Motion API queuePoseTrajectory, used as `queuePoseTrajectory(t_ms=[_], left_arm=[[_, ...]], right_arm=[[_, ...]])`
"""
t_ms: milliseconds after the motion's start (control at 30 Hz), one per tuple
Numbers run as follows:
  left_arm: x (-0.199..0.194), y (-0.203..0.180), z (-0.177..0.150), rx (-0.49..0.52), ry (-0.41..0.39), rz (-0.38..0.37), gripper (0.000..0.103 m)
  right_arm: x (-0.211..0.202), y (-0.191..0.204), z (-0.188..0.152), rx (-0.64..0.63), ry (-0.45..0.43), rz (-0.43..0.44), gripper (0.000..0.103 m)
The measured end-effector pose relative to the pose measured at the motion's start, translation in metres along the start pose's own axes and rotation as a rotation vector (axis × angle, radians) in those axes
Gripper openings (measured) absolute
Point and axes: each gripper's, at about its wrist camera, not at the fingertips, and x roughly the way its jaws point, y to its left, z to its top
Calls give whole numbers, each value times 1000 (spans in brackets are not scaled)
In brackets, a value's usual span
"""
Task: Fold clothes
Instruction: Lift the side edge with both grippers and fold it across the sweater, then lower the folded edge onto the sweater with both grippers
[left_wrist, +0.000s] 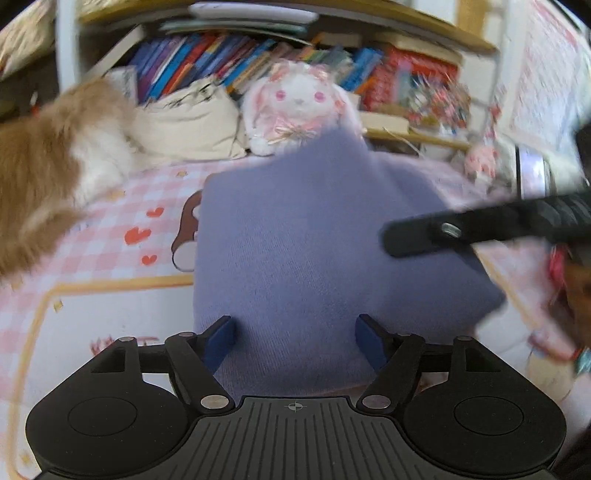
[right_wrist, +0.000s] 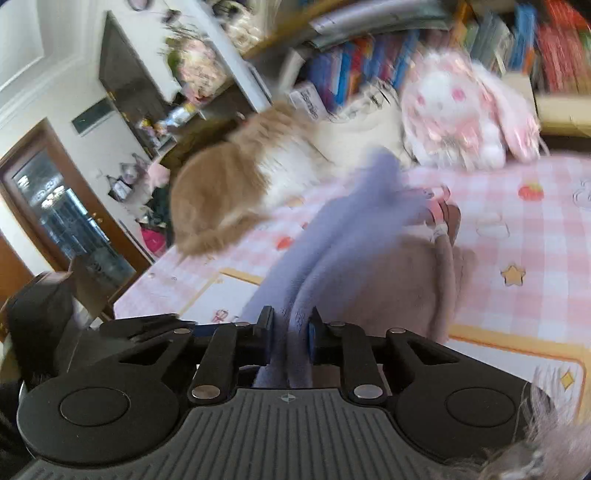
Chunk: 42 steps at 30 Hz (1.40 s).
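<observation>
Item: lavender knit garment (left_wrist: 303, 236), part lifted off the pink check bedcover (left_wrist: 110, 236), mid-fold.

Right gripper (right_wrist: 290, 332) pinched tight on a bunched edge; left gripper (left_wrist: 295, 334) gaping, empty, garment between its fingers. Carry the edge over level; mind the cat (right_wrist: 221, 184) far left.

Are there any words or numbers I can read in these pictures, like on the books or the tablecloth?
None can be read.
Books: print on the spines is too blurred.
White box beside the books: dark print, too blurred.
Tablecloth: red marks near its edge, too blurred; otherwise only pictures such as hearts and stars.
Purple sweater: no label shows.
</observation>
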Motion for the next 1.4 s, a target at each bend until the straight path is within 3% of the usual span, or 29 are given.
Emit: queuePoseTrajectory(t_ms=[233,333,433,567,633,667,700,800,867,1000,1067,1167,1267,1333,1400], left_arm=[[2,-14,1,172,43,24,76],[-8,-8,10,121,8,35,76],[-19,1,19,66,-58,44,76],[-8,7,26,62,-42,58,76],[1,5,26,79,-21,64,76],[5,4,26,86,-9,65,76],[7,4,25,83,-5,62,76],[11,6,22,69,6,53,79],[13,7,20,59,14,46,82],[18,8,17,48,27,41,86],[18,8,16,45,31,44,86],[10,12,16,27,21,31,86],[-3,19,18,9,-24,32,86],[-9,28,21,-50,-47,9,86],[-7,39,22,-131,-42,-4,86]], right_arm=[[-1,-1,-6,-32,-25,-14,20],[-1,-1,-7,-41,-38,-10,37],[2,-1,-4,-18,-46,-2,44],[6,4,0,11,-64,3,58],[7,11,1,-14,-73,-38,55],[6,15,1,-33,-81,-61,32],[1,21,0,-70,-99,-77,17],[-25,42,-9,-236,-211,-14,15],[-29,48,-14,-273,-232,-25,15],[5,16,-9,-129,-89,-154,18],[4,9,-9,-92,-100,-129,18],[-2,8,-11,-93,-125,-133,28],[-17,20,-14,-167,-177,-193,52],[-19,16,-14,-147,-176,-221,66],[-17,8,-11,-94,-146,-247,66]])
